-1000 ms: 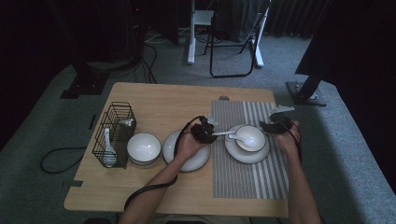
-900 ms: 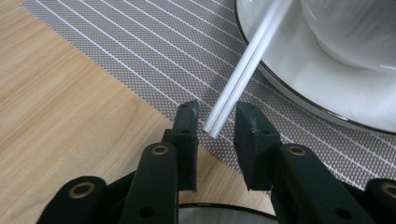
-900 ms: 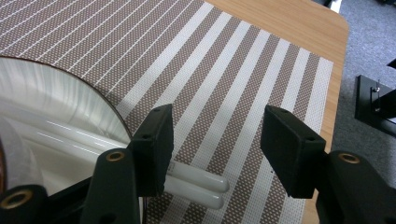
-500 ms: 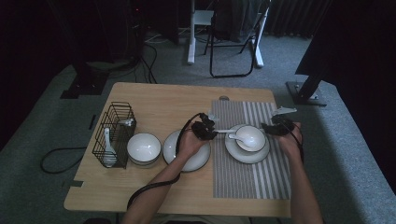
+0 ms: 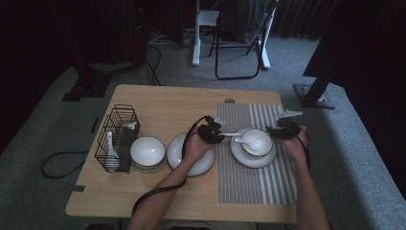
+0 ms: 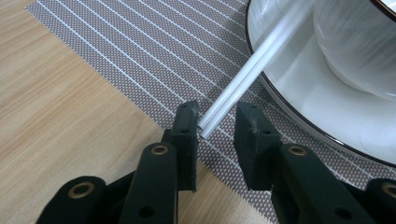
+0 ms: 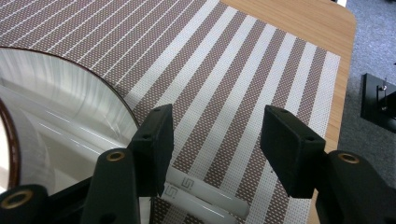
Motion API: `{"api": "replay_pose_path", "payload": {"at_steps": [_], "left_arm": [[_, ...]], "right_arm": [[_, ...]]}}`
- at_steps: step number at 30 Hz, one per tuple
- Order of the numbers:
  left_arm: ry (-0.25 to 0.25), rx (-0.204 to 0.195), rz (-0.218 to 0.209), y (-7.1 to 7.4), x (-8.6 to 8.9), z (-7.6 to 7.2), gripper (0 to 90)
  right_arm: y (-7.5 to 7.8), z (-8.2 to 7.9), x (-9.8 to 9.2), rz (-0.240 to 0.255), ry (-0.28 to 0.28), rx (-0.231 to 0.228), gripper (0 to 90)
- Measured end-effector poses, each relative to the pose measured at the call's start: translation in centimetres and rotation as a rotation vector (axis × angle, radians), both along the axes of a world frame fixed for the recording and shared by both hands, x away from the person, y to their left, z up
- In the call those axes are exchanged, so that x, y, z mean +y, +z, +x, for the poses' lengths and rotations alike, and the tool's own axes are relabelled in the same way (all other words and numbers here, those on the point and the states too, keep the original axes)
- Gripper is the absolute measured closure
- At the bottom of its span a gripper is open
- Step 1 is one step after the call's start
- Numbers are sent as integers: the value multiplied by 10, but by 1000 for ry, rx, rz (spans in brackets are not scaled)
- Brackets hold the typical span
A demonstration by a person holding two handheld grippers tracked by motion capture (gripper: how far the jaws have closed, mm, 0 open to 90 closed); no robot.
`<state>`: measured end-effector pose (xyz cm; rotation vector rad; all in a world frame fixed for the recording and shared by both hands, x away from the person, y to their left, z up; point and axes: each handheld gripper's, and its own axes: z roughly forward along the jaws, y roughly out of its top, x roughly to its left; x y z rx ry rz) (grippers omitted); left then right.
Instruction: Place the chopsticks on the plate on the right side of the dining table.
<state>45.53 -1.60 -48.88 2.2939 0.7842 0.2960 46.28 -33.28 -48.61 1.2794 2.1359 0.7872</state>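
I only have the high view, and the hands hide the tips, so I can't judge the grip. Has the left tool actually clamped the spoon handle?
Observer: Not clamped. The end of the spoon handle sits between the jaws of the left tool. It touches one pad with a gap to the other, and the jaws have just been opening.
Operator: Is the right tool holding anything?
Observer: No. The right tool stands open over the striped mat, beside the plate, with nothing between its pads.
Operator: Anything close to it?
Observer: Two white sticks lie on the mat by its jaws.
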Motion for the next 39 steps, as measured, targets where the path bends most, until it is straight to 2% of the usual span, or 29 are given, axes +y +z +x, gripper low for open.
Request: {"api": "replay_pose_path", "payload": {"at_steps": [10,15,20,25,30,39], "left_arm": [[41,7,-24,3,19,1,691],[85,9,-42,4,26,2,691],[125,2,-36,2,26,4,690],[130,9,-24,0,24,6,685],[130,11,-22,-2,22,6,683],[118,12,-8,-3,18,7,679]], "right_arm": [[-1,-1,-1,5,-3,1,441],[-1,-2,0,-2,-9,-6,440],[1,-4,0,2,-9,-23,439],[7,-8,0,10,-6,-54,439],[13,-12,-1,39,-3,-83,438],[17,-15,2,44,10,-102,434]]}}
